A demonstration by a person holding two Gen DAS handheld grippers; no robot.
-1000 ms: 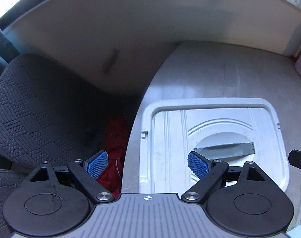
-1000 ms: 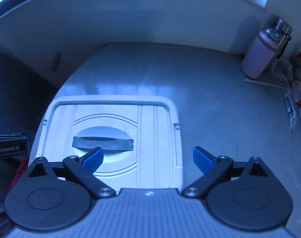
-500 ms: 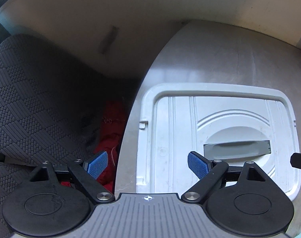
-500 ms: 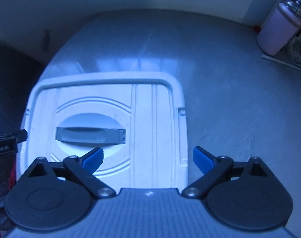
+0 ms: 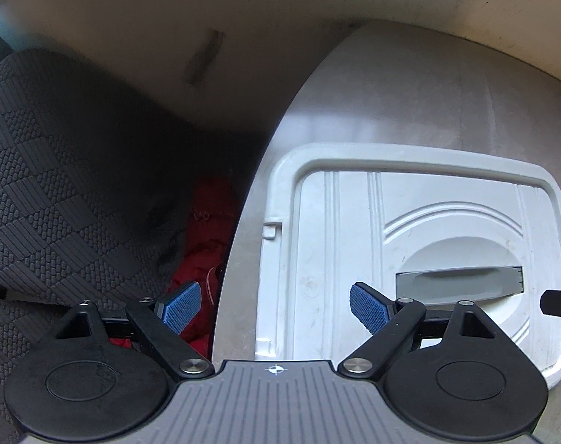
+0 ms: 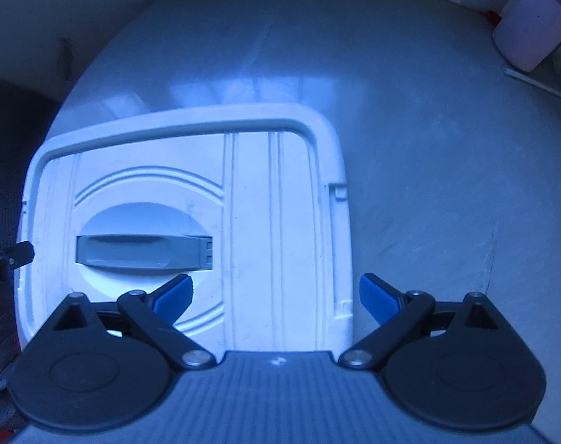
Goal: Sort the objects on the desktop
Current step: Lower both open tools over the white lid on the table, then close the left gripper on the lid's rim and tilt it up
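A white plastic storage box with its lid point(image 5: 354, 236) on sits on the grey desk; it also shows in the right wrist view point(image 6: 273, 203). A grey handle point(image 5: 460, 283) lies flat in the lid's recess, also seen from the right point(image 6: 143, 251). My left gripper point(image 5: 275, 305) is open and empty, straddling the lid's left edge. My right gripper point(image 6: 275, 294) is open and empty, straddling the lid's right edge. Each gripper's tip shows at the edge of the other's view.
A dark patterned chair point(image 5: 58, 170) stands left of the desk, with red cloth point(image 5: 206, 229) in the gap. A pink bottle point(image 6: 532, 26) stands at the desk's far right by a wall. Bare grey desk point(image 6: 428, 148) lies beyond the box.
Both grippers have come down closer over the box; the lid fills more of each view. The jaws stay open.
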